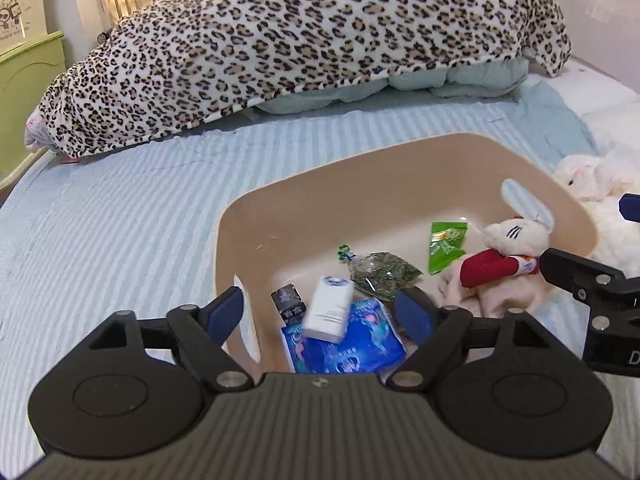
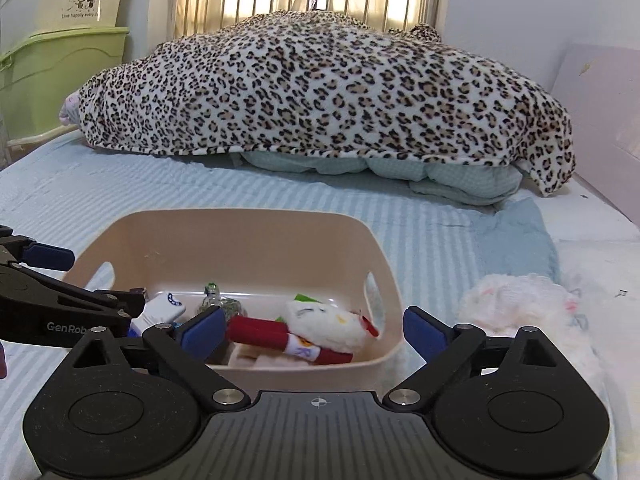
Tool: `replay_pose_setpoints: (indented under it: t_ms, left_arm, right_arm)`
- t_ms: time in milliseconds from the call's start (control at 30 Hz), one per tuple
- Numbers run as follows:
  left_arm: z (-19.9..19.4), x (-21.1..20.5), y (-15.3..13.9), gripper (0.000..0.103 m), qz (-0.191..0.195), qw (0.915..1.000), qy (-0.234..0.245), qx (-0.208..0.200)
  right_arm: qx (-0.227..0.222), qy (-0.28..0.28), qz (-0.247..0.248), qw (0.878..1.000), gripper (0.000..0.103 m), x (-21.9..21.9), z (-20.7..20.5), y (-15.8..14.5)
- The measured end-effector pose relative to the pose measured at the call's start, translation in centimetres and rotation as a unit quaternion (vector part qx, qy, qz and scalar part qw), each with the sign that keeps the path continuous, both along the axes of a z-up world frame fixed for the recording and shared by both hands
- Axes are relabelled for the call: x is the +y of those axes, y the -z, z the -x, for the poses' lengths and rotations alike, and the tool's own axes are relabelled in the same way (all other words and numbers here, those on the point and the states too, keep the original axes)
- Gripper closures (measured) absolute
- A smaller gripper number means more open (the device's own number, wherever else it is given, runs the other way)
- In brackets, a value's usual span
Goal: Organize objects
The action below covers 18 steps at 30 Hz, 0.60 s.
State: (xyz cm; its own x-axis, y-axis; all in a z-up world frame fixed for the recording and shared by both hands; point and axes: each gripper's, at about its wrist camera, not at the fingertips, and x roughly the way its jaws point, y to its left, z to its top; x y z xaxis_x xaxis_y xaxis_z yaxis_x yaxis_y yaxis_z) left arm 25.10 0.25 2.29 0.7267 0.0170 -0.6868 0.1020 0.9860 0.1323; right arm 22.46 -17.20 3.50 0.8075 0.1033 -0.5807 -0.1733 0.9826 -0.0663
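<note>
Beige bin (image 2: 256, 224) on the striped bed (image 1: 120, 220) holds the red-sleeved plush (image 2: 320, 332), white box (image 1: 328, 308) and packets. Both grippers, left (image 1: 320, 310) and right (image 2: 314, 330), hover with jaws spread, empty; fluffy white plush (image 2: 520, 300) beside the bin likely goes next, gripped mid-body.

A beige bin (image 1: 240, 216) is sitting on pale blue striped bedding (image 1: 120, 220); a leopard-print blanket (image 2: 320, 92) is lying behind.
</note>
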Motion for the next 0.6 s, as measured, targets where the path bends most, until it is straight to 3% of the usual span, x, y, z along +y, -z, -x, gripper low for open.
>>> replay_pose_setpoints:
  t_ms: [200,600]
  left_arm:
    - [3.0,-0.1,-1.3,0.014,0.000,1.0000,-0.002,-0.010]
    - [9.2,2.2,-3.6,0.014,0.037,0.9986,-0.024,-0.028]
  right_arm:
    - [0.013,0.011,-0.024,1.000,0.005,-0.6,2.4,-1.1]
    - [0.009,0.018,-0.033,0.999,0.005,-0.9,8.3,-2.8]
